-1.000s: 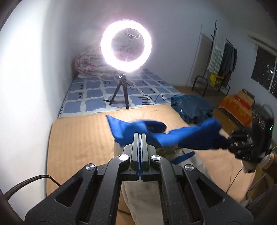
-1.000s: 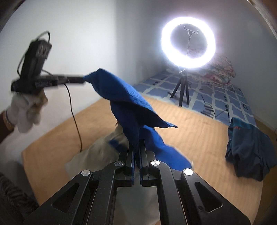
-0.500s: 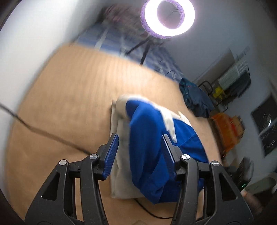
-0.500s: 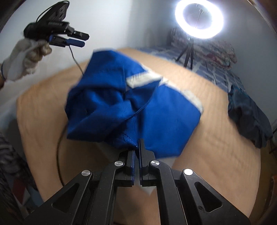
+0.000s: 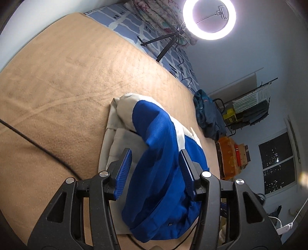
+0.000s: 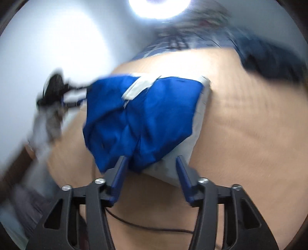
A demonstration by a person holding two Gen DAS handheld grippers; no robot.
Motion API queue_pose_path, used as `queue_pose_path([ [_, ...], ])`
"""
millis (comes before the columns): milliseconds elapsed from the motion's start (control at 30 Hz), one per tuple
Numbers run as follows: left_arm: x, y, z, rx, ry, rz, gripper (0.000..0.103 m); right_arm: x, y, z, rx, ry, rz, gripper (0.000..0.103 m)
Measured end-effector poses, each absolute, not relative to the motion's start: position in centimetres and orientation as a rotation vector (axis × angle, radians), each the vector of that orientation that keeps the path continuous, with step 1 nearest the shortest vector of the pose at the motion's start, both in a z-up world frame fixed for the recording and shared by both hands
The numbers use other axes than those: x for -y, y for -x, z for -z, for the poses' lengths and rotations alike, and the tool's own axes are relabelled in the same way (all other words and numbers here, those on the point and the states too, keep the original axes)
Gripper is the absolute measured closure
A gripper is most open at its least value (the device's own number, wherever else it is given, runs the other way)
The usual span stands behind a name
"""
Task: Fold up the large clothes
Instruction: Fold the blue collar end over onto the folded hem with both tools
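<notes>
Right in front of both sets of jaws, the blue garment [image 5: 163, 173] lies bunched on a folded beige cloth [image 5: 123, 138] on the tan mat [image 5: 57, 77], with a black cable [image 5: 34, 142] trailing to the left. The left gripper [image 5: 155, 171] has its jaws spread and the blue fabric loose between them, while the right gripper [image 6: 150, 173] is opening with the hem just ahead of its pads; a second ago both pinched the garment up in the air. Further back are a dark blue pile [image 5: 207, 117], the ring light [image 5: 209, 18] and a clothes rack [image 5: 250, 107].
</notes>
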State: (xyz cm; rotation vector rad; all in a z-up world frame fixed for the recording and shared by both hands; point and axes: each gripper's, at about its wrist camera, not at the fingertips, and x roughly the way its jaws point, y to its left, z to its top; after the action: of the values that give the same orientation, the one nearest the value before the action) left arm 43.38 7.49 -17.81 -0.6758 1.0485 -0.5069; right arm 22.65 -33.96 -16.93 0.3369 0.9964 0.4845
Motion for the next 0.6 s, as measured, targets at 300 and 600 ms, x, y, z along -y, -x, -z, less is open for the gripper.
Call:
queue_pose_path([
  [300,-5.5,-42.2,18.6,-1.079,0.564,0.491,0.103,32.8,-26.3,22.0,-1.060,-0.584,-0.448,0.101],
  [600,-7.2,-37.1,19.7,-1.091,0.632,0.503,0.103,33.7,-25.0,14.7,-0.981,-0.457,-0.518,0.102],
])
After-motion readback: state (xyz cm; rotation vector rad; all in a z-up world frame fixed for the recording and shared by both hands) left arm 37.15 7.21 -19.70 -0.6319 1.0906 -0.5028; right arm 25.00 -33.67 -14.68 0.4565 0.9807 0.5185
